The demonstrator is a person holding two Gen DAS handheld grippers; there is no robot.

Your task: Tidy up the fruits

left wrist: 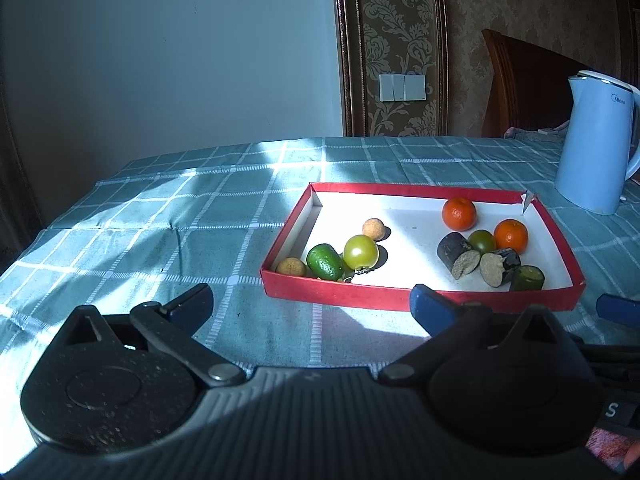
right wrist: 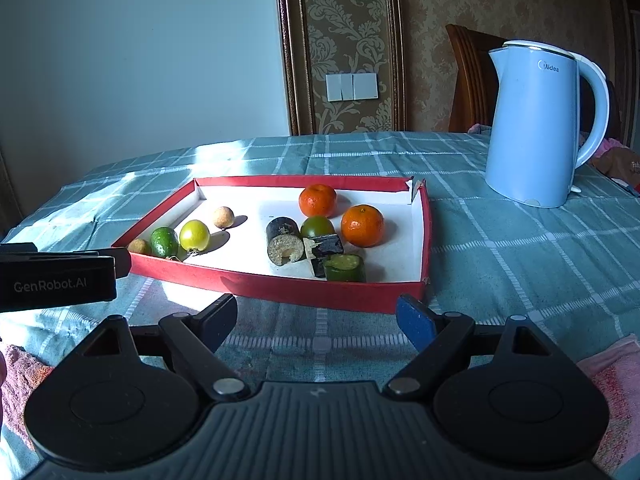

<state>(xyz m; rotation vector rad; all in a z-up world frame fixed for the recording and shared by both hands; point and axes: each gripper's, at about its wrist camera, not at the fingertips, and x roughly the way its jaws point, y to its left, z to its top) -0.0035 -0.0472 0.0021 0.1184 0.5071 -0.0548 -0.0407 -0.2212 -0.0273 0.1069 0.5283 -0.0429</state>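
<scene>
On the checked cloth (right wrist: 500, 248), ahead of both grippers, lay a red tray (right wrist: 280, 288) of fruit: two oranges (right wrist: 362, 226), a green tomato (right wrist: 195, 235) and dark cut pieces (right wrist: 285, 246). The left gripper (left wrist: 312, 302) and right gripper (right wrist: 316, 314) stood short of the tray's near wall, jaws wide apart and holding nothing. A blue kettle (right wrist: 532, 128) stood beyond the tray to the right.

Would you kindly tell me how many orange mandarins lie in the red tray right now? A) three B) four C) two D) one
C: two mandarins sit in the far right part of the red tray, near the dark cut pieces.
</scene>
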